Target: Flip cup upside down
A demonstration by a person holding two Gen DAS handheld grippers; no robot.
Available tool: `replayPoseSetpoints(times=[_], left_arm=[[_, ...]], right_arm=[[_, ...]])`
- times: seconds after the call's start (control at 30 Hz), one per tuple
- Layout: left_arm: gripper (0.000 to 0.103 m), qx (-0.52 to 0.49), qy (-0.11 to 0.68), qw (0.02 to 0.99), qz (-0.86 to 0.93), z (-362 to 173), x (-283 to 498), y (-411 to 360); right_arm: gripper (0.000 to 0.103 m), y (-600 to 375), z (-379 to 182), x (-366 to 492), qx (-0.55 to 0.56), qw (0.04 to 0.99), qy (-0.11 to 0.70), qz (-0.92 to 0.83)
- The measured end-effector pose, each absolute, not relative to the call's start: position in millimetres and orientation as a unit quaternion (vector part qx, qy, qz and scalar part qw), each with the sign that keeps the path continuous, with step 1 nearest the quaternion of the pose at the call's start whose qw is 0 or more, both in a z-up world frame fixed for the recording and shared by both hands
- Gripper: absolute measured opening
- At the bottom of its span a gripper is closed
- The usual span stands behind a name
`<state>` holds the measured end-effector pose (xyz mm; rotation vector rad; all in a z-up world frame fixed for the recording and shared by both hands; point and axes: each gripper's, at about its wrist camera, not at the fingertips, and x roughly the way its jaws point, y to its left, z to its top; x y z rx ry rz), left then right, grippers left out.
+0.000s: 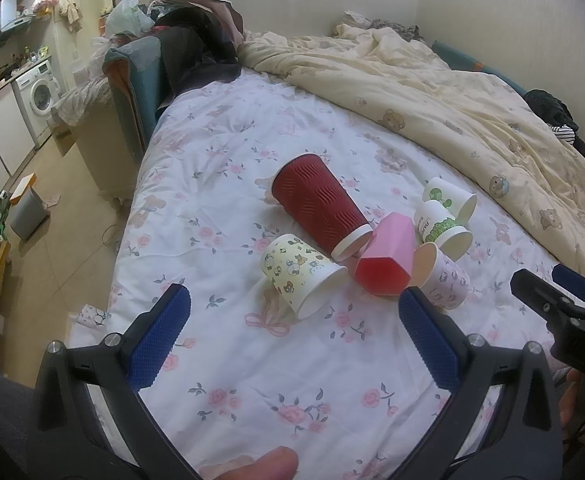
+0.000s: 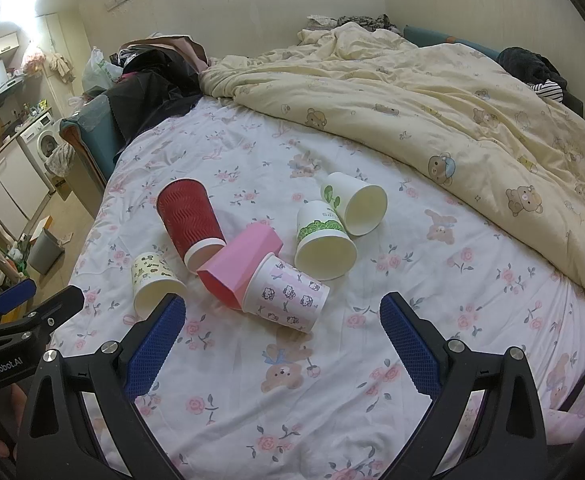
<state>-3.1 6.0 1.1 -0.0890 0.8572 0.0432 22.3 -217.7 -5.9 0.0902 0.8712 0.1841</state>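
Fingers were spread wide on both tools, nothing between them: left gripper [image 1: 294, 330] and right gripper [image 2: 282, 338] both hovered over the floral bedsheet [image 2: 472, 312], short of the cups. Six cups lay in a loose cluster, all tipped on their sides, none standing on its rim. From the right wrist view: red ribbed cup [image 2: 190, 222] at 10 o'clock of the cluster, pink faceted cup [image 2: 240, 268] in the middle touching the red one's rim, kitty-print cup [image 2: 288, 294] at 6 o'clock, closest to the right gripper and leaning against the pink one. Bear-print cup [image 2: 152, 280] sat at 8 o'clock, just past the right tool's left finger. Two green-print cups at 2 o'clock: the nearer one [image 2: 324, 240] mouth toward camera, the farther one [image 2: 356, 204] just behind it, touching or nearly so. In the left view the bear-print cup was nearest the left gripper, mouth facing it. Cream duvet [image 2: 432, 92] bunched at 12 to 3 o'clock, clear of the cups. Progress judgement: zero flips done, no cup grasped, all six left.
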Motion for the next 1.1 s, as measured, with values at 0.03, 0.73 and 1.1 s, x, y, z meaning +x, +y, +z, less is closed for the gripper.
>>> replayPoseSetpoints(times=[0.03,0.73,1.1], left_arm=[[0.103,-0.043,0.416,0.908,0.021,1.2,-3.1,6.2],[0.103,-0.037,0.438,0.898,0.017,28.2,34.4,-17.5],[0.103,-0.019,0.457,0.889,-0.015,35.9,91.4,-62.1]], right_arm=[[0.1,-218.7,-6.2,23.0,0.043,0.901,0.422,0.089],[0.1,-259.7,17.8,44.8,0.076,0.903,0.417,0.073],[0.1,-325.3,28.8,99.5,0.113,0.894,0.433,0.03]])
